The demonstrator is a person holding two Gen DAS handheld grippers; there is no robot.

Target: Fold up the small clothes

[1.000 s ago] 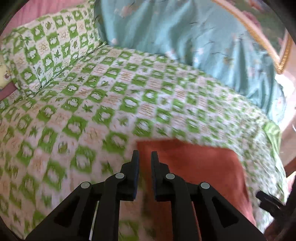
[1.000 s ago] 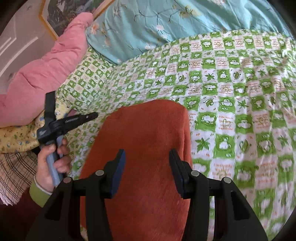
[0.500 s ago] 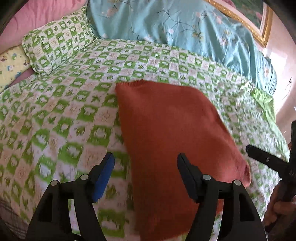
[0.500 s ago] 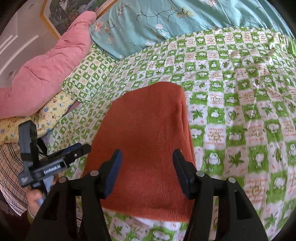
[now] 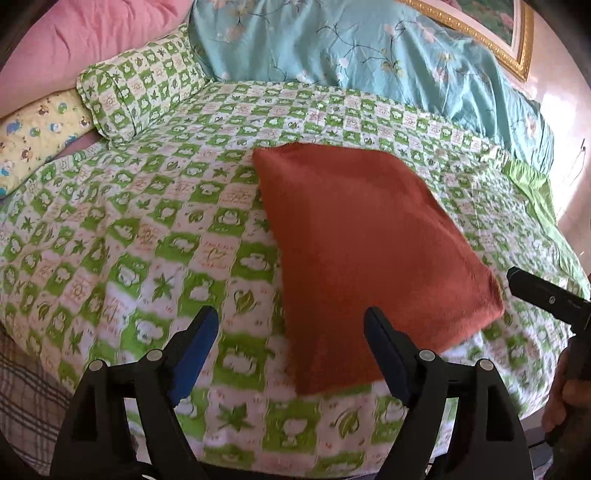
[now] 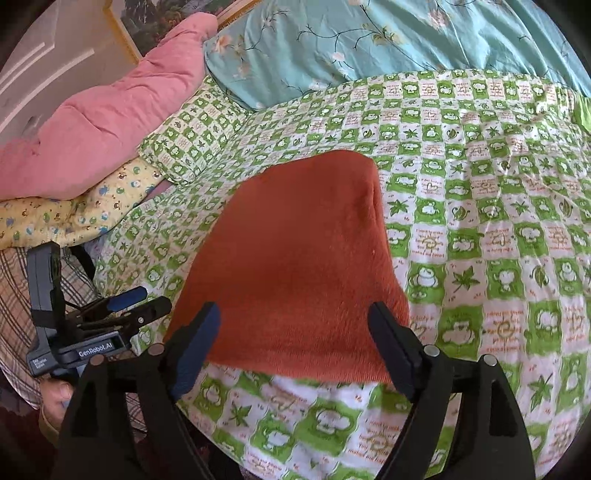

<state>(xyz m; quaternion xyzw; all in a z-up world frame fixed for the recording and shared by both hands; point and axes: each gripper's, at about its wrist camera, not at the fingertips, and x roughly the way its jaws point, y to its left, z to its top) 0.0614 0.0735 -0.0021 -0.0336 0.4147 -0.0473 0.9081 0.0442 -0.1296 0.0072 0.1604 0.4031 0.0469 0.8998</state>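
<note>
A folded rust-orange garment lies flat on the green-and-white checked bedspread; it also shows in the right wrist view. My left gripper is open and empty, held above the garment's near left edge without touching it. My right gripper is open and empty, held above the garment's near edge. The left gripper also appears at the left of the right wrist view, and the right gripper's tip at the right edge of the left wrist view.
A matching checked pillow, a pink quilt, a yellow printed pillow and a teal floral blanket lie at the head of the bed. A gold picture frame hangs behind. The bed edge is near me.
My left gripper has opened from nearly shut and pulled back from the garment. My right gripper has also drawn back, staying open. The garment lies released on the bed.
</note>
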